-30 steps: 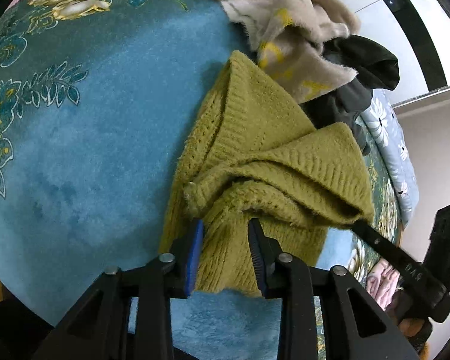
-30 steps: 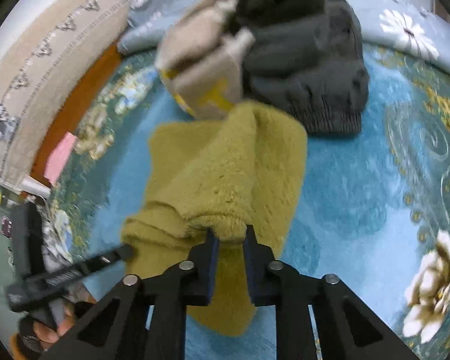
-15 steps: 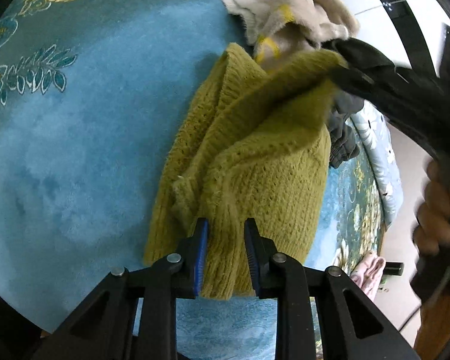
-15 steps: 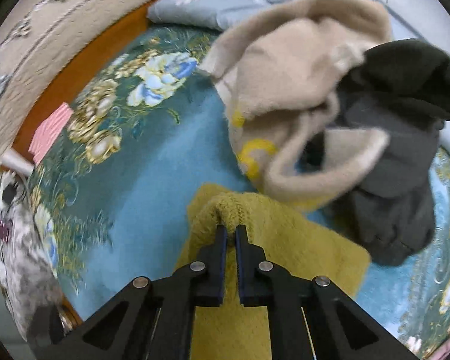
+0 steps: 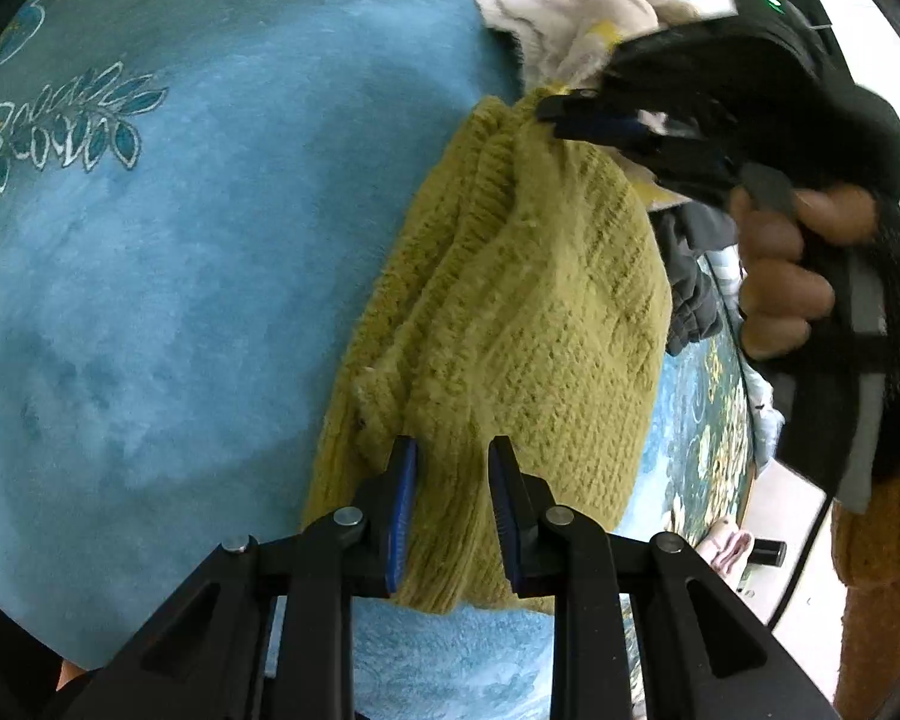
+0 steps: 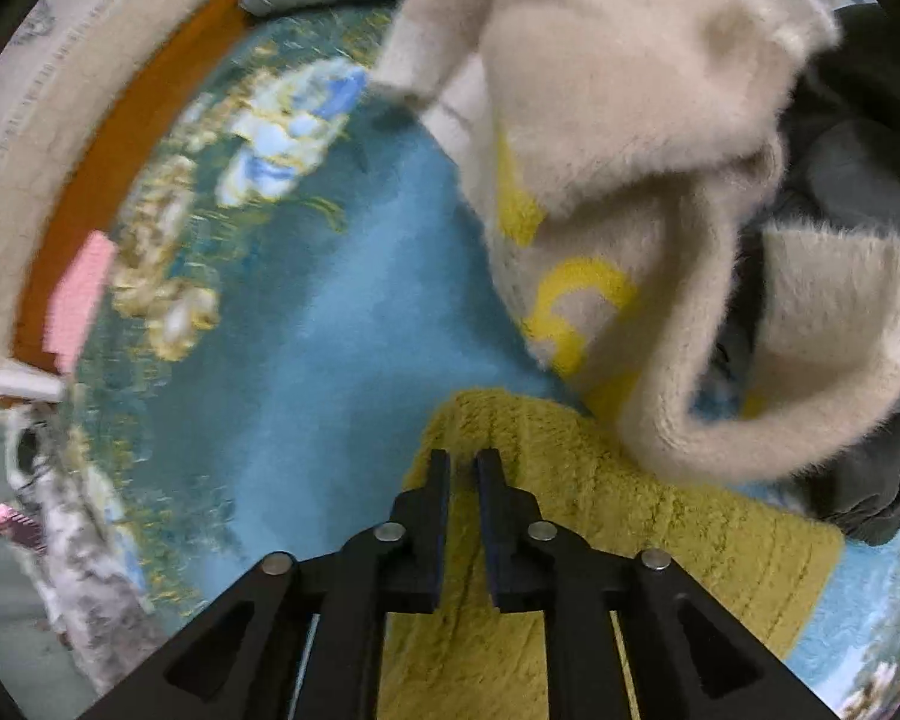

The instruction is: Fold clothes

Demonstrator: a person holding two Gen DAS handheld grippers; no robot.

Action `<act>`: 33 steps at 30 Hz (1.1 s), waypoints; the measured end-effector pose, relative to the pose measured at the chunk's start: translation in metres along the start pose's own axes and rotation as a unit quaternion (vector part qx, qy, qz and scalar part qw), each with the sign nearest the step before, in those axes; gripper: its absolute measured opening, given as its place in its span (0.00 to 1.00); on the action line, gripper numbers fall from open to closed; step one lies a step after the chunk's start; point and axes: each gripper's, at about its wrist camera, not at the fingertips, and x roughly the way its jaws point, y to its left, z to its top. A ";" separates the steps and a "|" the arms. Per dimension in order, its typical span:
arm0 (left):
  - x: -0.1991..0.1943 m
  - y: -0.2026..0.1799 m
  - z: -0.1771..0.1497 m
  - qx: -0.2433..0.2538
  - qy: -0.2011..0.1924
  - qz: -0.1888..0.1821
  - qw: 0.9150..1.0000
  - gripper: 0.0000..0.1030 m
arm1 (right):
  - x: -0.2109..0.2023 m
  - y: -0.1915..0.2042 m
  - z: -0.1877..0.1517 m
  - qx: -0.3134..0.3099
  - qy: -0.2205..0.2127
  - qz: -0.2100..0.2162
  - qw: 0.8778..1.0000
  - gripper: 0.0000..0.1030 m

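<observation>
An olive-yellow knit sweater [image 5: 510, 324] lies folded over on a blue floral carpet [image 5: 180, 240]. My left gripper [image 5: 452, 462] is shut on the sweater's near edge, with a thick fold of knit between its fingers. My right gripper [image 6: 463, 468] shows in the left wrist view [image 5: 594, 120] at the sweater's far end, low on the fabric. Its jaws stand slightly parted over the sweater [image 6: 600, 540] and I see no cloth pinched between them.
A beige fluffy sweater with yellow marks [image 6: 630, 180] and a dark grey garment [image 6: 858, 192] are piled just beyond the olive sweater. A floral quilt [image 5: 750, 372] lies to the right. A pink item [image 6: 78, 294] sits by the carpet's far left edge.
My right gripper carried the sweater's near edge over to the far end, folding it in half, and its jaws have parted. My left gripper kept its hold.
</observation>
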 end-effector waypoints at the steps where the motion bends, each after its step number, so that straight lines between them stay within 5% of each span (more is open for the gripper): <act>1: -0.001 0.001 0.000 -0.003 -0.003 -0.004 1.000 0.24 | -0.015 -0.004 -0.007 0.002 -0.018 0.015 1.000 0.29; 4: -0.014 0.006 0.000 -0.013 -0.036 -0.024 0.999 0.25 | -0.059 -0.021 -0.032 0.012 -0.073 0.058 0.996 0.40; 7: -0.025 0.011 -0.002 -0.022 -0.062 -0.029 0.997 0.47 | -0.085 -0.052 -0.069 0.044 -0.106 0.088 0.989 0.48; 13: 0.004 -0.007 -0.005 0.011 0.003 0.044 0.999 0.47 | -0.090 -0.133 -0.165 0.135 -0.101 0.082 0.982 0.48; 17: 0.018 -0.022 -0.008 0.033 0.023 0.085 0.996 0.29 | -0.087 -0.175 -0.214 0.203 -0.101 0.099 0.969 0.48; 21: 0.015 -0.037 -0.011 0.049 -0.002 0.105 0.993 0.16 | -0.080 -0.197 -0.245 0.241 -0.096 0.115 0.959 0.48; 25: -0.021 -0.048 -0.019 0.064 -0.096 0.042 0.992 0.15 | -0.072 -0.202 -0.262 0.251 -0.097 0.139 0.953 0.47; 26: -0.028 -0.048 -0.021 0.064 -0.109 0.051 0.991 0.15 | -0.070 -0.203 -0.266 0.252 -0.099 0.149 0.951 0.47; 29: -0.010 -0.036 -0.014 0.026 -0.062 0.136 0.988 0.15 | -0.059 -0.197 -0.272 0.241 -0.090 0.172 0.951 0.47; 33: 0.011 -0.029 -0.006 -0.006 -0.035 0.190 0.981 0.15 | -0.047 -0.180 -0.270 0.218 -0.088 0.213 0.948 0.62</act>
